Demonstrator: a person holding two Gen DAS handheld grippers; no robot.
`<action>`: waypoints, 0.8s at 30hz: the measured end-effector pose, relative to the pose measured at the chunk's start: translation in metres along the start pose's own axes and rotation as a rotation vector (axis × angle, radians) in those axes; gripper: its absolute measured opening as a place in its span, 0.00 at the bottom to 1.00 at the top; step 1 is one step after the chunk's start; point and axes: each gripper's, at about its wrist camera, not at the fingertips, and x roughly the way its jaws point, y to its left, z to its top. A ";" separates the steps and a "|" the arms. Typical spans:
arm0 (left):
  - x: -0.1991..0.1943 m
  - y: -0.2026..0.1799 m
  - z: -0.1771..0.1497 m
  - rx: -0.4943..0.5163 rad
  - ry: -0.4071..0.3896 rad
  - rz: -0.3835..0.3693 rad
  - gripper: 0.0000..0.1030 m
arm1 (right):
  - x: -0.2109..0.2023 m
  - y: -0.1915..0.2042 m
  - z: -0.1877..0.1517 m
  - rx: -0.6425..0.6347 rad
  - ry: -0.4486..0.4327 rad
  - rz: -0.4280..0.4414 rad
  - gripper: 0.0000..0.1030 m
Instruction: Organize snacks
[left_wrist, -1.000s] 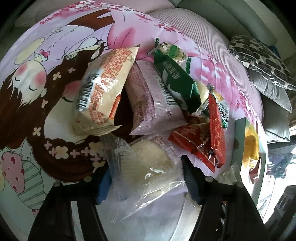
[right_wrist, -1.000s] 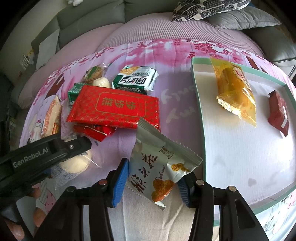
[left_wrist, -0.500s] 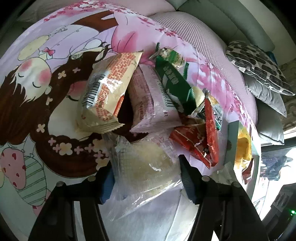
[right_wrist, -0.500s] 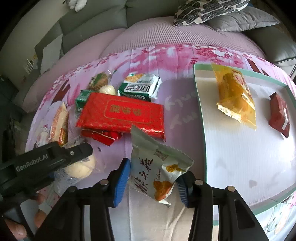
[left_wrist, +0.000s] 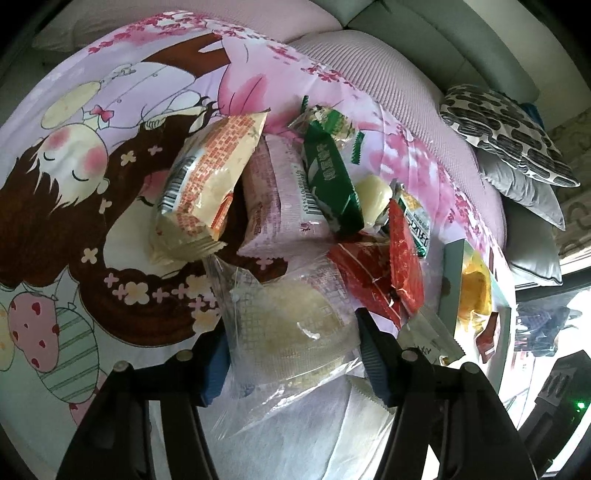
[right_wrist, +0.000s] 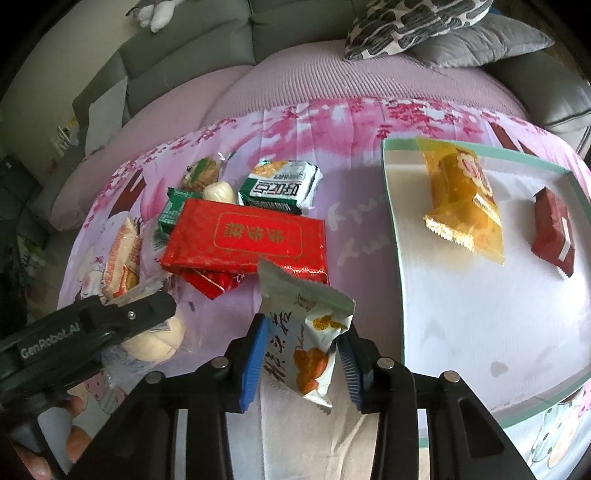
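Since a second earlier, the right hand-held gripper (right_wrist: 301, 360) had narrowed onto the white snack packet (right_wrist: 304, 332), which bore black brush characters I could not read; it sat just left of the green-rimmed tray (right_wrist: 391, 236). The left hand-held gripper (left_wrist: 291, 354), marked "GenRobot.AI", had pushed further around the clear-wrapped bun (left_wrist: 291, 328), its pads touching the wrapper, left of that tray.

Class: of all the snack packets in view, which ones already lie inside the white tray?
Two: the yellow packet and the small dark red packet lie in the white tray. Every other packet is on the pink cloth or between gripper jaws.
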 end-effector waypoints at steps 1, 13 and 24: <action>0.003 -0.002 0.001 -0.005 0.003 0.001 0.62 | 0.001 -0.001 0.000 0.004 0.005 0.004 0.40; 0.011 0.002 0.003 -0.030 0.027 -0.004 0.62 | 0.018 0.000 -0.005 0.034 0.055 0.047 0.67; 0.009 0.005 0.003 -0.047 0.027 0.002 0.62 | 0.030 0.021 -0.012 -0.072 0.049 -0.082 0.87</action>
